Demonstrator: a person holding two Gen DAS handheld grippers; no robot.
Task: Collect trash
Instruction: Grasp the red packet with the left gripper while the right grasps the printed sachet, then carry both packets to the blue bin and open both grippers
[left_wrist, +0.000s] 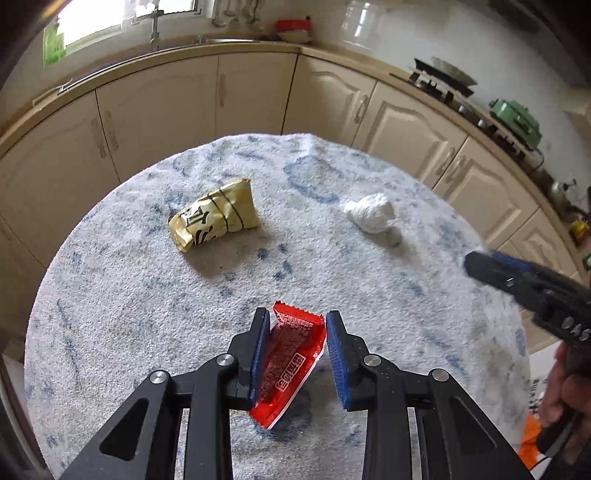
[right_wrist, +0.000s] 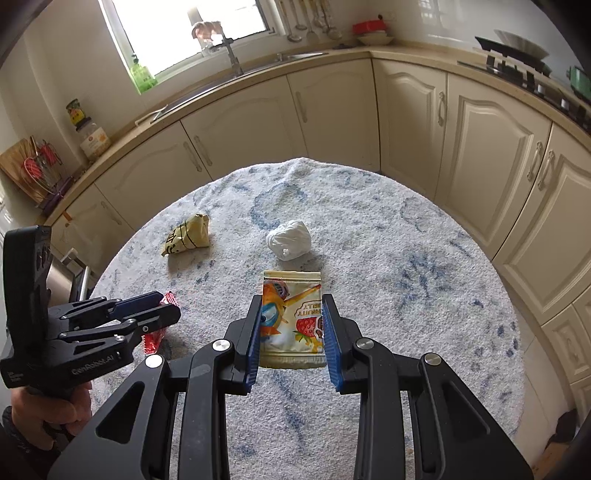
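Each camera sat just behind its own tool, looking steeply down and forward along the fingers, close above the round worktop (left_wrist: 110, 295). Both faced the cupboards (right_wrist: 332, 110) beyond it. They shared the crumpled yellow packet (left_wrist: 214, 216) and white wad (right_wrist: 289, 240), and each caught the other tool at its edge.

A round table (right_wrist: 424, 314) covered in white cloth flecked with blue fills the near ground. Beyond it, cream cabinets (right_wrist: 332, 110) with arched doors curve under a beige countertop (right_wrist: 207, 83). A window (right_wrist: 184, 33) at the far left pours daylight over the sink tap (right_wrist: 231, 51). A gas hob (right_wrist: 524, 70) sits at the far right against pale glossy walls.
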